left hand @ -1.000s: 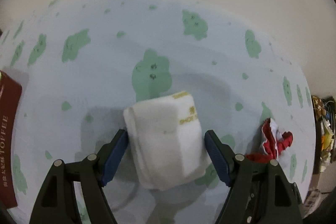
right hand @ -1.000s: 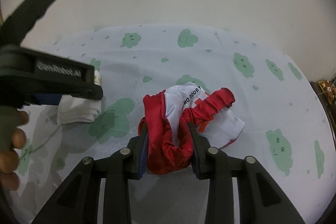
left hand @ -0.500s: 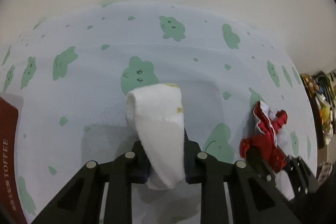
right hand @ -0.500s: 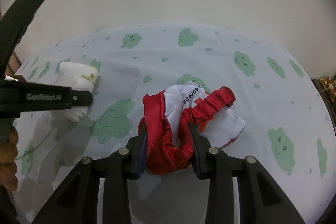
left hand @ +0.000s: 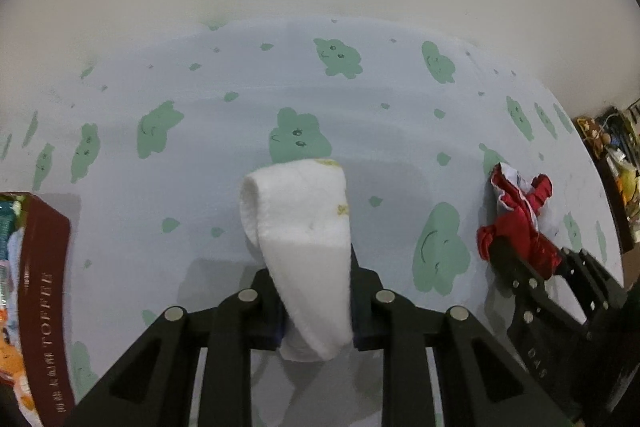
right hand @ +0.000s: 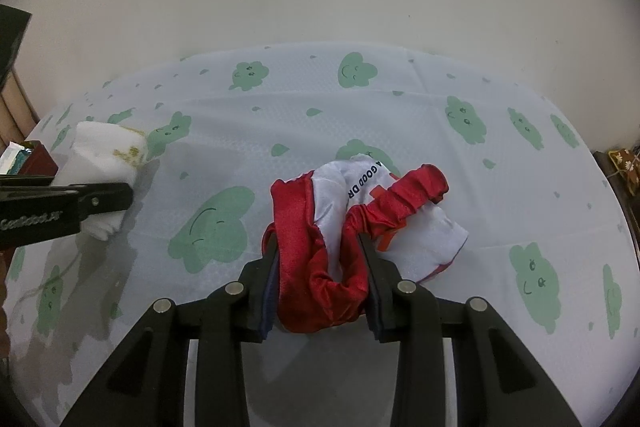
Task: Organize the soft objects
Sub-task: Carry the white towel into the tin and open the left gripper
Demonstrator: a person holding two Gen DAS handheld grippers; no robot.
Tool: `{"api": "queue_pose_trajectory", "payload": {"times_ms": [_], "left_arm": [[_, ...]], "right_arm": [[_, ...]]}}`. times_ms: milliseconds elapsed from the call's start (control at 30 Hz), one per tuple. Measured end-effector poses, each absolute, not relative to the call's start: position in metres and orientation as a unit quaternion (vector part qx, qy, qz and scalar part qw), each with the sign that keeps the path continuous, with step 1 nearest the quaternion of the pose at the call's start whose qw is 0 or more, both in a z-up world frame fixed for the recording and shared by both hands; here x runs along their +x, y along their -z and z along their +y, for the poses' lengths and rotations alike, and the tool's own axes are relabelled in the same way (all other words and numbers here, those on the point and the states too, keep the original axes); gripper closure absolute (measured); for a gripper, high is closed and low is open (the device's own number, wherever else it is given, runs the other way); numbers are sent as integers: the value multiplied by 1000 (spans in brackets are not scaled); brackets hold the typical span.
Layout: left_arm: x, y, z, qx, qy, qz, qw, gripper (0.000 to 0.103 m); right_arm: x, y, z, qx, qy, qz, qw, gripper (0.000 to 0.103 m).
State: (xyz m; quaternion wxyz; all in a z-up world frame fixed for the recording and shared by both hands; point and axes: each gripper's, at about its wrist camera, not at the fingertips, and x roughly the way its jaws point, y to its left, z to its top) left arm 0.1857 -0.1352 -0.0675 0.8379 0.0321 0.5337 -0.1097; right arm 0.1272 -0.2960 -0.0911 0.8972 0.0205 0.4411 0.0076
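My left gripper [left hand: 314, 291] is shut on a folded white cloth [left hand: 300, 227] with small gold lettering and holds it above the table. It also shows in the right wrist view [right hand: 106, 155], pinched by the left gripper's black finger [right hand: 100, 201]. My right gripper [right hand: 320, 267] is shut on a red and white fabric pouch [right hand: 360, 211] with dark print, low over the tablecloth. The pouch also shows at the right of the left wrist view [left hand: 516, 219].
The table is covered by a pale blue cloth with green cloud faces [right hand: 212, 227]. A dark red toffee box [left hand: 40, 291] stands at the left edge. A white wall lies behind the table. Clutter [left hand: 616, 155] sits beyond the right edge.
My left gripper has closed on the white cloth and lifted it off the table. My right gripper keeps its hold on the red and white pouch, nearly still.
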Motion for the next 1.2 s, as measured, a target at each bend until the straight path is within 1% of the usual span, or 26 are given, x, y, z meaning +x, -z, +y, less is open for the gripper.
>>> {"api": "queue_pose_trajectory", "payload": {"times_ms": [600,833,1033,1200], "left_arm": [[154,44,-104,97,67,499,859,80],[145,28,-81,86,63,495,862,80],[142,6,-46,63,53,495,865,80],[139,-12,4,56,28,491,869,80]], "right_arm": [[127,91,-297,27,-9,442,897,69],[127,91,-297,24,-8,442,897,69],[127,90,-295,20,-5,443,896,69],[127,90,-294,14,-3,443,896,69]]}}
